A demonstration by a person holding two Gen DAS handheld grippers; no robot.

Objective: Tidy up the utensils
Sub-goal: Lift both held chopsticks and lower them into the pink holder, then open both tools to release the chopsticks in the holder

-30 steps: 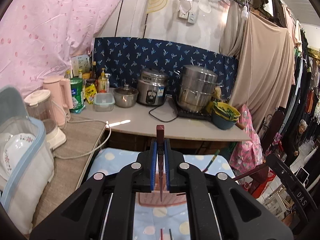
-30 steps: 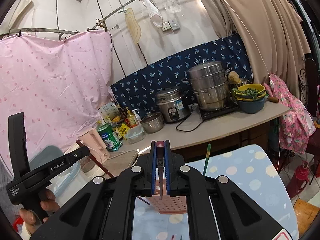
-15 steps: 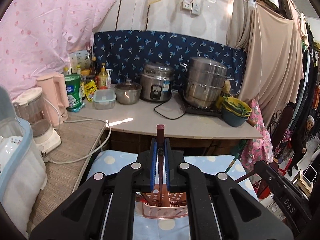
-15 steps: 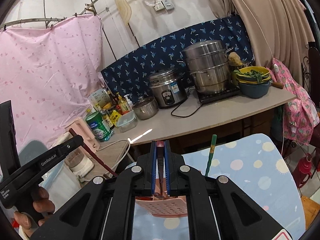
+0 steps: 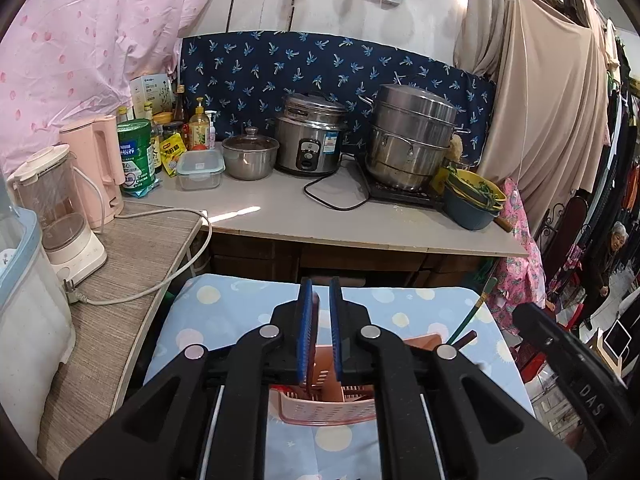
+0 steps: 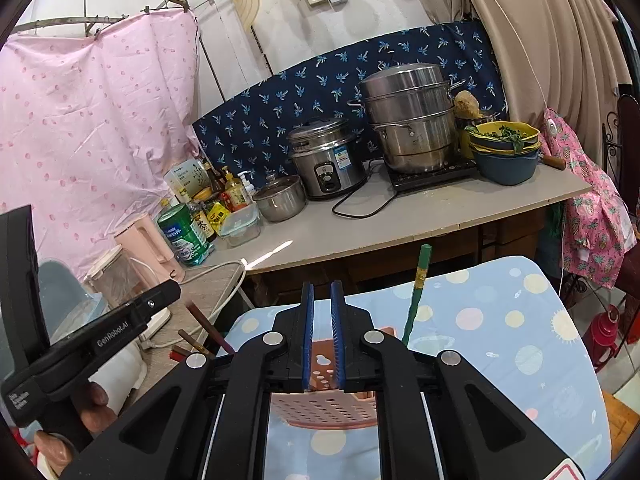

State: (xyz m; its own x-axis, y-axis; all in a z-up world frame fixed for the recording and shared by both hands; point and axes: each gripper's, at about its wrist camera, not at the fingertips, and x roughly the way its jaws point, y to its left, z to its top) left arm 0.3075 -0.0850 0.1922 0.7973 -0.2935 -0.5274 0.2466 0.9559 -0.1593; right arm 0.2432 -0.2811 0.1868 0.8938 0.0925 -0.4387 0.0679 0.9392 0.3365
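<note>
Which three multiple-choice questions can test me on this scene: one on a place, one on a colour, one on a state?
1. Where does the rice cooker stand?
A) between the small lidded pot and the steamer
B) on the floor
C) on the spotted cloth

2. What colour is the utensil basket?
A) green
B) pink
C) black

3. How is the right gripper?
A) shut on a spoon
B) open
C) shut on a chopstick

Answers: 1 A, the two flank it on the counter; 2 B, its perforated wall is pink; 3 B, its jaws stand apart with nothing between them.
</note>
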